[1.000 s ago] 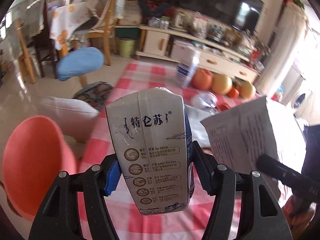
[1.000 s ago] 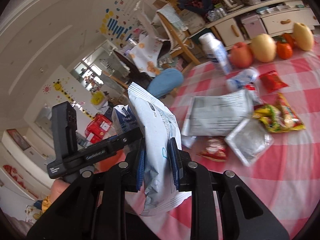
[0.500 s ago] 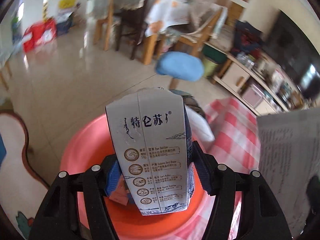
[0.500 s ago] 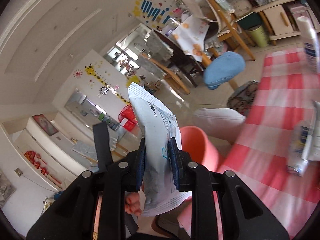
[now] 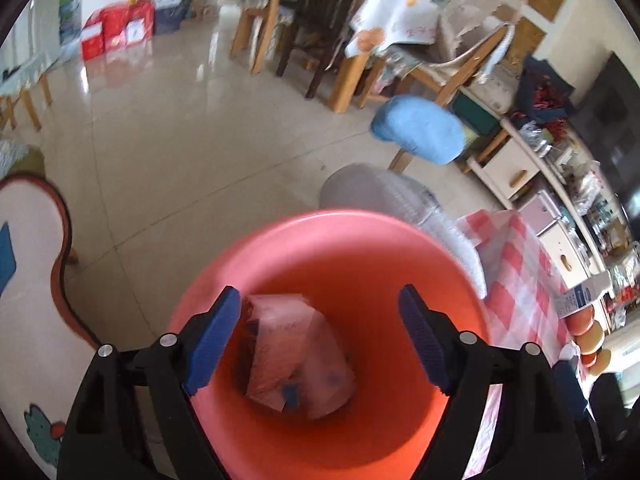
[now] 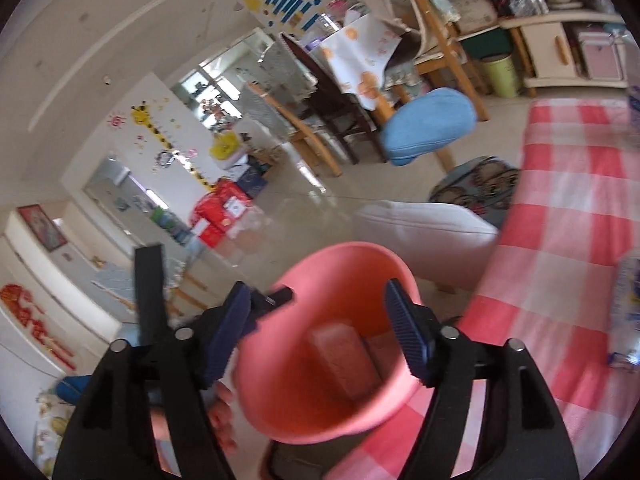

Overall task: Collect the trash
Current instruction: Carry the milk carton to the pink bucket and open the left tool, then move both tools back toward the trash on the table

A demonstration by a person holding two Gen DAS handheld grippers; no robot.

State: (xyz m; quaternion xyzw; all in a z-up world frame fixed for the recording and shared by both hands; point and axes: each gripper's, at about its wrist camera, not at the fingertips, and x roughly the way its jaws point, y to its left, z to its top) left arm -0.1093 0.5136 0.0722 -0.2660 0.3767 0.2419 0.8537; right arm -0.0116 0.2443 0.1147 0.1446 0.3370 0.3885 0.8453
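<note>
A salmon-pink plastic bin [image 5: 332,240] stands on the floor beside the checked table. My left gripper [image 5: 320,340] hangs over its mouth, jaws opening, nothing between them. At the bottom of the bin lie a milk carton [image 5: 280,352] and a crumpled packet [image 5: 328,384], tinted pink by the walls. My right gripper [image 6: 324,332] also points at the bin [image 6: 280,392] from beside the table, jaws opening and empty. The carton [image 6: 344,360] shows inside. The left gripper's black body [image 6: 150,292] and a hand [image 6: 224,420] sit at the left of the right wrist view.
The red-and-white checked tablecloth [image 6: 568,240] runs along the right of the bin. A white cushion [image 6: 424,228] and a blue-padded stool [image 6: 428,124] stand beyond it. Wooden chairs [image 5: 280,12] and a dining table are farther off across the glossy tiled floor [image 5: 180,152].
Both grippers swung from the table to above the pink bin. The left let go of the milk carton and the right let go of the white packet; both now lie in the bin.
</note>
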